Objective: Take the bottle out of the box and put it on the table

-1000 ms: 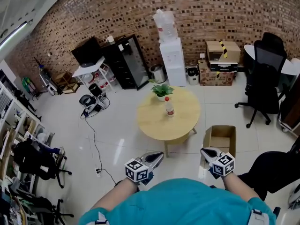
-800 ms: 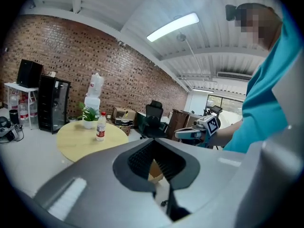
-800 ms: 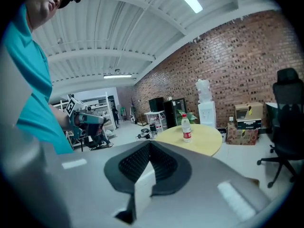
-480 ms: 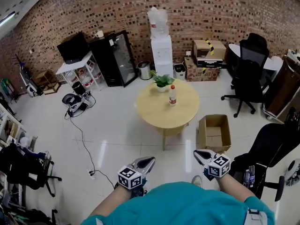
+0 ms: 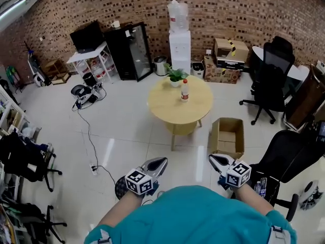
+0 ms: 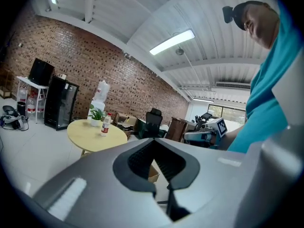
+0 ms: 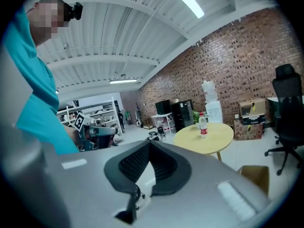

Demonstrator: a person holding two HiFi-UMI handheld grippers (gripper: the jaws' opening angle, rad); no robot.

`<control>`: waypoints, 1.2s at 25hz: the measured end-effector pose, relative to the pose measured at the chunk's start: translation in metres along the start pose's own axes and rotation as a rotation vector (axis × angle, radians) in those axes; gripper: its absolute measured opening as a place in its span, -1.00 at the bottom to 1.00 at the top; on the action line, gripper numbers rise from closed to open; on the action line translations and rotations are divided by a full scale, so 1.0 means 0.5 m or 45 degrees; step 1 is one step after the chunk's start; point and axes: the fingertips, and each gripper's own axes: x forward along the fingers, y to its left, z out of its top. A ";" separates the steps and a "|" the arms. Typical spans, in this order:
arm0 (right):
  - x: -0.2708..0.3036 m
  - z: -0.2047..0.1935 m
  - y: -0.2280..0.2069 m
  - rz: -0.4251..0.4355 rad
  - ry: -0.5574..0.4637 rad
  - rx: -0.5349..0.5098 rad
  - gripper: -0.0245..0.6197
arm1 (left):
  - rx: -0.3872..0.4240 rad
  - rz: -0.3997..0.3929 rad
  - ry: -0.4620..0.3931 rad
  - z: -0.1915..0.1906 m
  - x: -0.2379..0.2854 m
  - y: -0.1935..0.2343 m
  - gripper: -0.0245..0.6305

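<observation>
A clear bottle with a red label (image 5: 185, 90) stands upright on the round yellow table (image 5: 165, 108), near a small potted plant (image 5: 175, 75). In the left gripper view the bottle (image 6: 105, 125) shows far off, and the right gripper view has the bottle (image 7: 203, 125) on the table (image 7: 211, 137) too. The open cardboard box (image 5: 227, 136) sits on the floor right of the table, its inside looking bare. My left gripper (image 5: 161, 161) and right gripper (image 5: 213, 158) are held close to my body, well short of the table. Both are shut with nothing in them.
White tiled floor lies between me and the table. A water dispenser (image 5: 180, 39), a black cabinet (image 5: 129, 50) and stacked boxes (image 5: 227, 60) line the brick wall. Office chairs stand at right (image 5: 274, 80) and near my right arm (image 5: 289, 156). A cable (image 5: 91, 141) trails at left.
The table, bottle and box now sit farther off than a second ago; I have backed away from them. Both grippers stayed shut and close to my body.
</observation>
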 end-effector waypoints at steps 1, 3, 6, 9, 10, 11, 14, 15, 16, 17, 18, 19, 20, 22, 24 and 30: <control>-0.015 0.003 -0.007 0.005 -0.005 -0.002 -0.92 | -0.006 0.015 0.004 -0.004 0.009 -0.010 -0.92; -0.039 0.005 -0.021 0.011 -0.002 0.000 -0.92 | -0.025 0.040 0.001 -0.004 0.026 -0.026 -0.92; -0.068 0.013 -0.044 0.011 0.016 -0.008 -0.92 | -0.005 0.038 -0.028 0.022 0.053 -0.054 -0.92; -0.075 0.036 -0.058 0.000 -0.016 -0.007 -0.92 | 0.031 0.012 -0.042 0.047 0.072 -0.058 -0.92; -0.073 0.043 -0.059 -0.002 -0.034 -0.007 -0.92 | 0.034 0.007 -0.038 0.049 0.076 -0.051 -0.92; -0.070 0.047 -0.057 -0.004 -0.046 -0.009 -0.92 | 0.030 0.003 -0.032 0.049 0.079 -0.040 -0.92; -0.062 0.039 -0.049 -0.011 -0.034 -0.016 -0.92 | 0.020 -0.016 -0.022 0.041 0.078 -0.024 -0.92; -0.061 0.033 -0.047 -0.016 -0.024 -0.015 -0.92 | 0.026 -0.024 -0.022 0.036 0.076 -0.024 -0.92; -0.060 0.026 -0.048 -0.023 -0.016 -0.012 -0.92 | 0.030 -0.029 -0.023 0.033 0.074 -0.024 -0.92; -0.059 0.021 -0.050 -0.030 -0.011 -0.009 -0.92 | 0.030 -0.033 -0.026 0.031 0.074 -0.022 -0.92; -0.056 0.019 -0.053 -0.035 -0.008 -0.009 -0.92 | 0.027 -0.036 -0.027 0.029 0.076 -0.018 -0.92; -0.052 0.019 -0.055 -0.036 -0.005 -0.014 -0.92 | 0.024 -0.039 -0.025 0.029 0.079 -0.013 -0.92; -0.046 0.021 -0.056 -0.036 -0.003 -0.024 -0.92 | 0.022 -0.042 -0.022 0.029 0.083 -0.007 -0.92; -0.033 0.030 -0.058 -0.035 -0.001 -0.039 -0.92 | 0.018 -0.049 -0.012 0.031 0.089 0.006 -0.92; -0.023 0.037 -0.061 -0.037 0.002 -0.041 -0.92 | 0.016 -0.057 -0.004 0.037 0.093 0.016 -0.92; -0.004 0.028 -0.064 -0.035 0.020 -0.034 -0.92 | 0.005 -0.059 0.000 0.038 0.084 0.035 -0.92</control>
